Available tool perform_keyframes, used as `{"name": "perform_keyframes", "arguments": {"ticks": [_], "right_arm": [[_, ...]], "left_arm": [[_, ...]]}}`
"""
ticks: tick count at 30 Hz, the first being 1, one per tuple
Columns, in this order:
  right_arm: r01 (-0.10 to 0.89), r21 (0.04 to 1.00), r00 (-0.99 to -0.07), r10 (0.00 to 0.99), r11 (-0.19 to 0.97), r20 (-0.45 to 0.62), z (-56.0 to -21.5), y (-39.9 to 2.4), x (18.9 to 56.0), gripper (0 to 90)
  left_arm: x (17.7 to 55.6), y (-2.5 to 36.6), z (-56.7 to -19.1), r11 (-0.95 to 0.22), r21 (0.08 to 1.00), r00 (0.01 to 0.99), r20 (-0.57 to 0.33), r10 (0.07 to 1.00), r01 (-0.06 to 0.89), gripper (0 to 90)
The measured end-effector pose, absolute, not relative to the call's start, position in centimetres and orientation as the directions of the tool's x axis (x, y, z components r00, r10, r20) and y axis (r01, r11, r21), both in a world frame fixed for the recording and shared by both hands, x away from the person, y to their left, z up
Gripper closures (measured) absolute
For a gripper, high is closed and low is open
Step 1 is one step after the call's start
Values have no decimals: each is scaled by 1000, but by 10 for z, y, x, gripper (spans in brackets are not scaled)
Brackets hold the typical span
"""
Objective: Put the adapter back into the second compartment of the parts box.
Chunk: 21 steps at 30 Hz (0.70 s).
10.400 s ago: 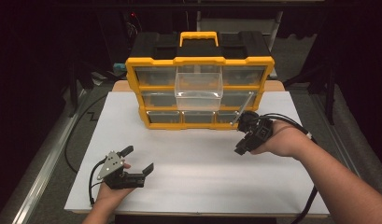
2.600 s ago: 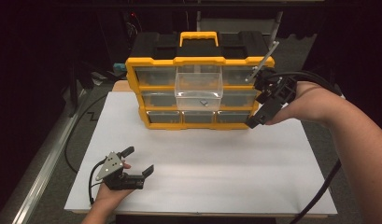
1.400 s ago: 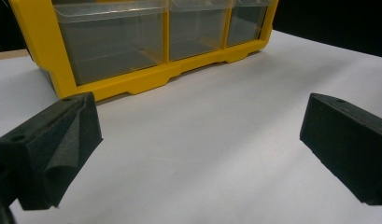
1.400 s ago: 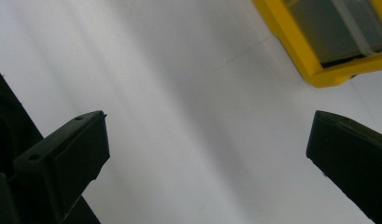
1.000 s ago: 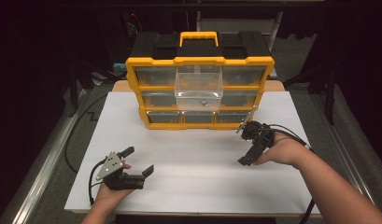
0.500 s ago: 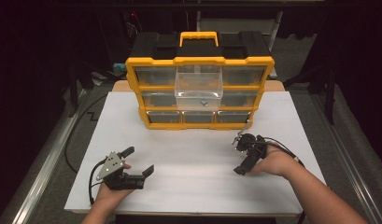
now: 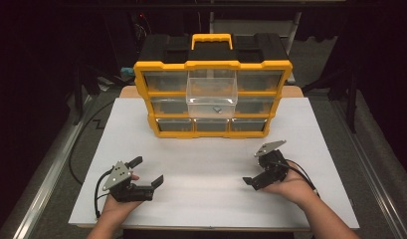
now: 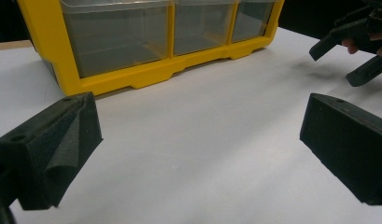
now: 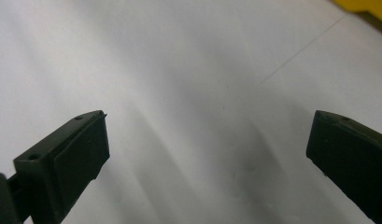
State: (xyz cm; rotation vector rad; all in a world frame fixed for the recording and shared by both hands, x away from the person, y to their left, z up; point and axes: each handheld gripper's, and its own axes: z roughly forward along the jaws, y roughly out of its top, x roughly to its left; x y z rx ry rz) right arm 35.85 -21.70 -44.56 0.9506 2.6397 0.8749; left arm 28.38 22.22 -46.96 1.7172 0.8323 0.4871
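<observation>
The yellow-and-black organizer (image 7: 212, 84) stands at the 12 o'clock end of the white counter (image 7: 211, 164), handle on top, three rows of clear drawers facing the person. The middle drawer of the top row (image 7: 211, 92) is pulled out toward the person and projects past the front frame. A small dark part (image 7: 217, 108) lies on its clear floor; what it is cannot be told. The other drawers sit flush in the frame.

The right gripper (image 7: 258, 169) rests at about 4 o'clock on the counter, well apart from the organizer, held in the person's right hand (image 7: 290, 181). Its fingers are spread wide and released; they grasp nothing. In the right gripper view the two black fingers (image 9: 67, 158) stand far apart above the bare white surface, with a corner of the yellow frame at 1 o'clock.

The left gripper (image 7: 146, 172) rests at about 7 o'clock on the counter, held in the person's left hand (image 7: 119, 204). Its fingers are likewise spread wide and empty. In the left gripper view the foam-faced fingers (image 8: 53, 149) frame the organizer's bottom row of drawers (image 8: 170, 32) at 12 o'clock, with open counter between. The right gripper appears in that view at 2 o'clock, its fingers apart. A cable trails from each gripper toward the person.
</observation>
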Motion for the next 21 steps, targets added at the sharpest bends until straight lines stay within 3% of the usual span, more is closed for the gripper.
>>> {"name": "perform_keyframes", "arguments": {"ticks": [8, 11, 17, 21], "right_arm": [[463, 805, -704, 705, 372, 79, -462, -227, 336, 1], [445, 848, -696, 707, 289, 124, -466, -230, 327, 1], [366, 911, -666, 737, 191, 114, -460, -247, 311, 1], [350, 920, -647, 755, 175, 103, -461, -255, 306, 1]], "left_arm": [[286, 223, -471, -138, 945, 662, -98, 743, 296, 3], [287, 224, -471, -139, 944, 666, -103, 739, 300, 3], [289, 223, -471, -130, 941, 661, -117, 741, 313, 3], [287, 220, -471, -127, 940, 658, -121, 743, 317, 2]]}}
